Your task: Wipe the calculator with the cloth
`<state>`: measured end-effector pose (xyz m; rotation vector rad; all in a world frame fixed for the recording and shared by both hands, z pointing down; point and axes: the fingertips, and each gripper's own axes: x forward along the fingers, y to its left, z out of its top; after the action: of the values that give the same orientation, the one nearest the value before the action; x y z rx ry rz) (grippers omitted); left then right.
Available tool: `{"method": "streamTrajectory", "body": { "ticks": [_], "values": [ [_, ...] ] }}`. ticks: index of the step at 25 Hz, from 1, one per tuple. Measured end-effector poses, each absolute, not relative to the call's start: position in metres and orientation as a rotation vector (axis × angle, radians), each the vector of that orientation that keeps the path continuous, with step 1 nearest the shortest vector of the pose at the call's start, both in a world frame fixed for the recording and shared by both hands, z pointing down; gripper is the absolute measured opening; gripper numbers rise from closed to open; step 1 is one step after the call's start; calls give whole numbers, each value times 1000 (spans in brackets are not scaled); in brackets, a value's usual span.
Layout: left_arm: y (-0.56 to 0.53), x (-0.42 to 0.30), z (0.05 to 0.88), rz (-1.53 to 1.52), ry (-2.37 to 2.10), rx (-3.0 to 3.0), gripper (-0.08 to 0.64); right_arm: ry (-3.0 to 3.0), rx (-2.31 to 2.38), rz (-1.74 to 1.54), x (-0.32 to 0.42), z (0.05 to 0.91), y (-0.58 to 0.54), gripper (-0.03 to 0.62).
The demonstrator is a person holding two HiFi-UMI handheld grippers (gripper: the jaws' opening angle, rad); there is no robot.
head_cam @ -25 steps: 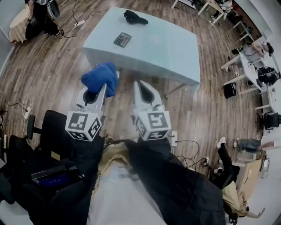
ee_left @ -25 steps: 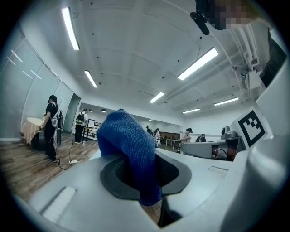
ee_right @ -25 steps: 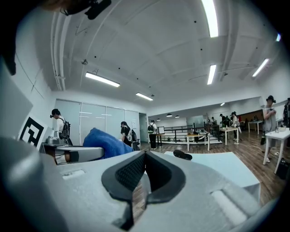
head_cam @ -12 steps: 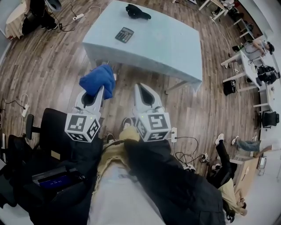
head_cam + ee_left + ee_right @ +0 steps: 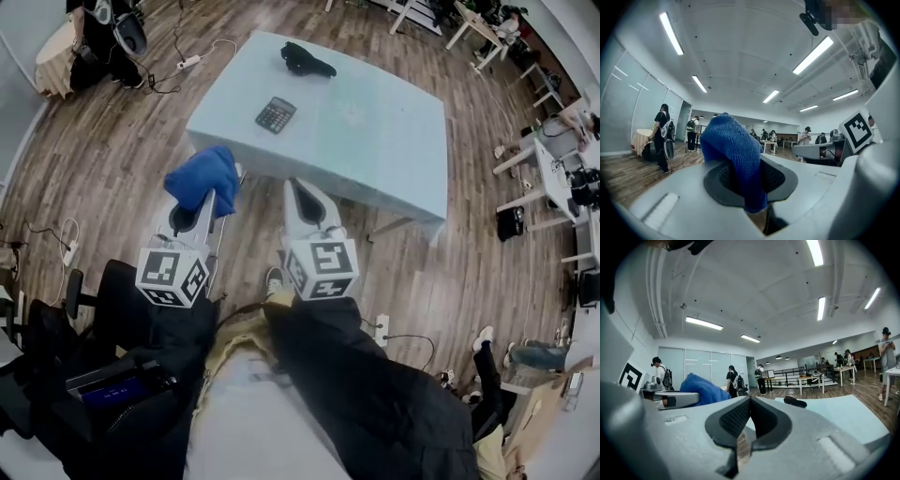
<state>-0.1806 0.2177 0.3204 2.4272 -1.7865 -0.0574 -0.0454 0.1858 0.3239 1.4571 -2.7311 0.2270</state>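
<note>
Short of the bench's (image 5: 375,141) near edge, the left tongs (image 5: 217,193) pinch the blue cloth (image 5: 202,174). The calculator (image 5: 276,114) lies on the bench's far-left part, well apart from it. The right tongs (image 5: 298,187), pressed together and empty, could steady it while the cloth sweeps lightly.

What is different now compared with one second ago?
The table and calculator sit lower in the head view, likely because the head moved. Nothing was grasped or released. The left gripper stays shut on the blue cloth, the right gripper stays shut and empty, both short of the table.
</note>
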Motion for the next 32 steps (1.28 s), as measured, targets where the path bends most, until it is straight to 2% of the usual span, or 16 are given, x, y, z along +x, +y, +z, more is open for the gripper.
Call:
{"method": "streamTrajectory", "body": {
  "ticks": [4, 16, 32],
  "values": [
    [183, -164, 301, -40, -1815, 2428, 63, -2749, 1469, 257, -20, 309, 148, -2],
    [65, -139, 313, -27, -1849, 2392, 63, -2738, 1397, 281, 6, 331, 39, -3],
    [4, -141, 350, 64, -1857, 2276, 61, -2693, 1267, 442, 4, 377, -21, -3]
  ]
}}
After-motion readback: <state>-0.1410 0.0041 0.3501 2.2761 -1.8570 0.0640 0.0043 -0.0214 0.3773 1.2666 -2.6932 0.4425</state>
